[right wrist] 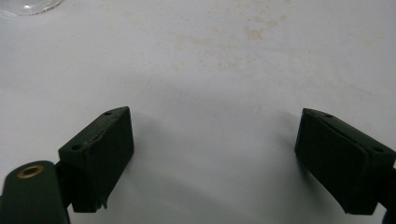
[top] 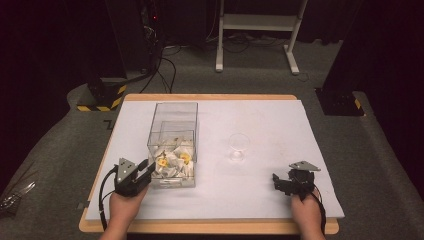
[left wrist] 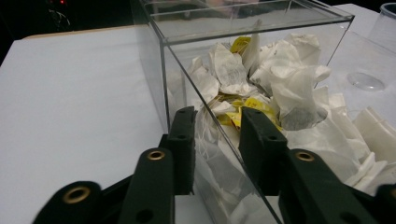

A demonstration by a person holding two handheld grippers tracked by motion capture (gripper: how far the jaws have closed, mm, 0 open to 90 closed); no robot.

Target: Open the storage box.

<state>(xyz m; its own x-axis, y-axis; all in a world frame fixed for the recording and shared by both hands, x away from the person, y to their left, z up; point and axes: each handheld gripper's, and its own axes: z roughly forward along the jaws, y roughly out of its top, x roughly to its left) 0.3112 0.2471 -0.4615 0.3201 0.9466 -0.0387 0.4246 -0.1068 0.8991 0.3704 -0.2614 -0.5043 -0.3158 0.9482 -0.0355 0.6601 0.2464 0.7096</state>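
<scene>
While we see both hands from the high view, labels follow.
Views: left gripper view reveals tea bags (left wrist: 280, 88) inside the clear box (top: 173, 145); high view shows a glass (top: 238, 147) beside it.
Surface: white sheet (top: 260, 190), faintly stained; dark room, grey carpet.
Left gripper (left wrist: 215, 126): jaws part-open astride the box's near wall.
Right gripper (right wrist: 212, 158): spread wide, empty, above the sheet.
</scene>
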